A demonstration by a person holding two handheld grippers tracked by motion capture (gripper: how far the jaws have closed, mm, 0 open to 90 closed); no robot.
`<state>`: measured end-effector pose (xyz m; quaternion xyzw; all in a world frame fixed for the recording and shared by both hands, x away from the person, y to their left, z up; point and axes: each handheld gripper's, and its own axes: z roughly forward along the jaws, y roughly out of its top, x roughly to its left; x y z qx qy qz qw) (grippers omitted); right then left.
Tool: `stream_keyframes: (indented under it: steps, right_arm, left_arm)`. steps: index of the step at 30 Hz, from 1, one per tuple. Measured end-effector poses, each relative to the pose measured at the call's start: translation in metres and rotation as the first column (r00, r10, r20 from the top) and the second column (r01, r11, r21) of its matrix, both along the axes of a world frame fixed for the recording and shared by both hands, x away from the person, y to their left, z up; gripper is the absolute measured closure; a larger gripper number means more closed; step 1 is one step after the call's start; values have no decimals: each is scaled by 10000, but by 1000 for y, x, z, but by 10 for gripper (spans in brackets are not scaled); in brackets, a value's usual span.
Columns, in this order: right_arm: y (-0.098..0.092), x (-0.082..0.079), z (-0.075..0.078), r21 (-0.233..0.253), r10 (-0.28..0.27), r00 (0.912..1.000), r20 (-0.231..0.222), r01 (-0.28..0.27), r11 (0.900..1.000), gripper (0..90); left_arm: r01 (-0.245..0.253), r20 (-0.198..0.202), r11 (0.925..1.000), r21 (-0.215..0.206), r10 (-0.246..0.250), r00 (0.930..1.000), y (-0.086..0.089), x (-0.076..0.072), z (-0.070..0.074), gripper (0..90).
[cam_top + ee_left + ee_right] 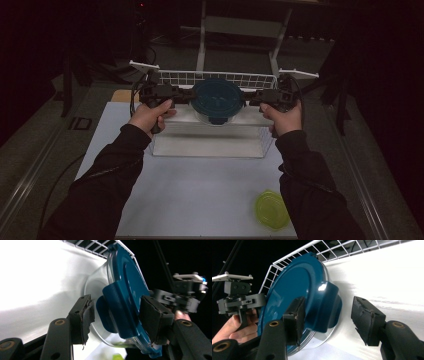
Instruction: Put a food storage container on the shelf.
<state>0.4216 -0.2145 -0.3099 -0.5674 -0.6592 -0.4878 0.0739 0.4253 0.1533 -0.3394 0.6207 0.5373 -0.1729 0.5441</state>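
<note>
Nearest the person, on the white table [200, 200], a yellow-green lid [272, 209] lies by the right forearm, well apart from the work; beyond it stands a clear plastic bin [210, 142], and above the bin both hands hold up a round glass container with a blue clip lid [218, 100]; the left gripper [186, 94] comes to it from the left and the right gripper [251, 98] from the right. From the left gripper view its jaws straddle one of the lid's blue side clips [117, 312], one pad against the lid's top and the other beside the glass bowl, so it looks clamped on the container's edge; from the right gripper view one jaw touches the opposite blue clip [325, 307] while the other stands clear, so those jaws are spread and I judge no grip there. Farthest, a white wire basket [220, 79] runs behind the container. My reading: the container is lifted and level with the basket's rim, just in front of it; whether it is bound for basket or bin cannot be told; setting it down and letting go are left.
</note>
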Motion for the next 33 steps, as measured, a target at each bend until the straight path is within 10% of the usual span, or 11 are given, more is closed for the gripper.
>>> stream_keyframes:
  steps: [17,33]
  right_arm:
    - [14,-64,19,-732,1545,9736,1681,-1440,9869,454]
    - [53,-93,7,-2015,2889,9305,2251,-2456,9482,898]
  left_arm:
    - [-363,1005,9933,1096,253,9946,11,-26,18,420]
    - [-285,3002,9798,1978,-328,9533,22,-91,3,375]
